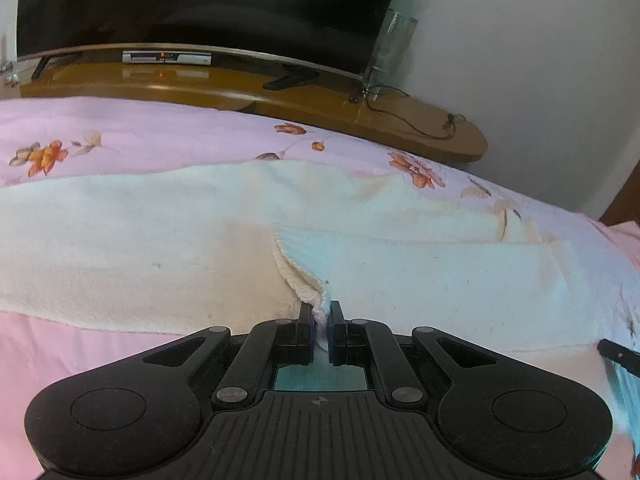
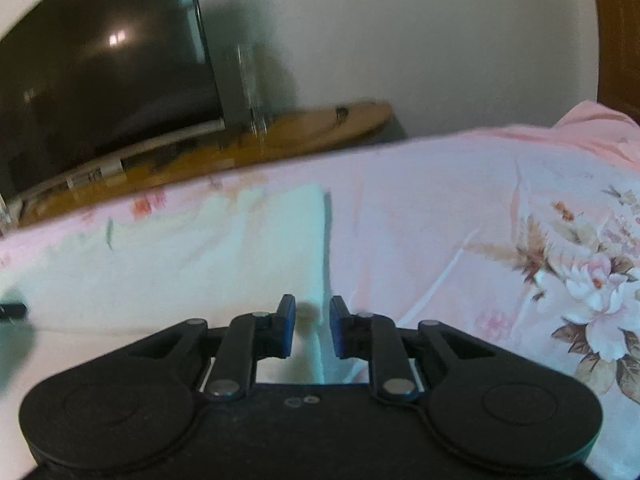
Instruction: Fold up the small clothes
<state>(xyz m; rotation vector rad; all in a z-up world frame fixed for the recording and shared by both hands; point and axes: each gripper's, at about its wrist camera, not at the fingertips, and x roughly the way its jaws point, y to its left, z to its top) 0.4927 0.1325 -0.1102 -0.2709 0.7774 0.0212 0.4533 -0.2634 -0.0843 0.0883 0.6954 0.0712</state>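
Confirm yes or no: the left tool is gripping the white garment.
Yes: the left tool is closed on a bunched fold of the white garment.

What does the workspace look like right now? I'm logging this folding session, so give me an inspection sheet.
Surface: pink floral bedsheet.
Job's things: white cloth spread flat.
Clutter: nothing seen on the sheet.
Grippers: left gripper shut on a bunched edge of the cloth; right gripper open, straddling the cloth's side edge.
Cables: black cable on the wooden stand.
Surroundings: dark television, clear glass, set-top box, pale wall.
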